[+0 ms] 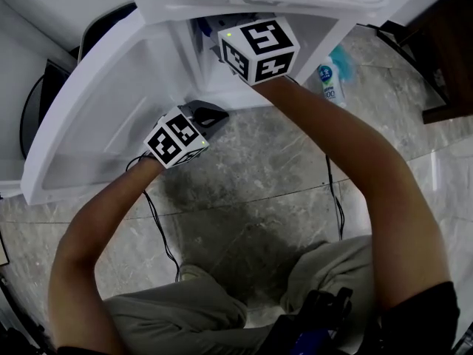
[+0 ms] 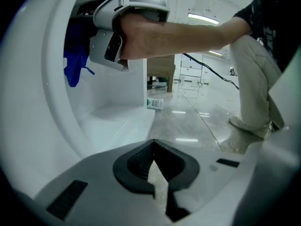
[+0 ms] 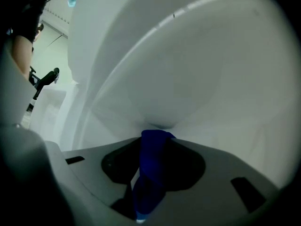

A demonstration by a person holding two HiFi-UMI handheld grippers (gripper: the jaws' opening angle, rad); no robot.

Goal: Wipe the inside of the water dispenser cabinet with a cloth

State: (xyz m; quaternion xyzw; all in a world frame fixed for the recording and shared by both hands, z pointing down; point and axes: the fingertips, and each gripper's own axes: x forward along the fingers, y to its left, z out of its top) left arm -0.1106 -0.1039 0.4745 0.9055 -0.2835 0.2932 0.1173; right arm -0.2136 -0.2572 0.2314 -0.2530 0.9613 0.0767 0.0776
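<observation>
Dim and grey overall. Both gripper views bulge and blacken at the corners. Ceiling lamps (image 2: 203,18) at upper right glare off the floor (image 2: 187,139). The cabinet interior (image 3: 197,65) looks murky and soft.

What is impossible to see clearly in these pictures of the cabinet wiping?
- Right gripper view: the blue cloth in the right gripper hides whether it touches the cabinet wall.
- Head view: that gripper's marker cube covers its jaws.
- Head view: the label on the bottle is too small to read.

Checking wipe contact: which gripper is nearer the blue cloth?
Right. The right gripper is clamped on the blue cloth inside the cabinet; the left gripper is shut, empty, lower down outside by the door.
</observation>
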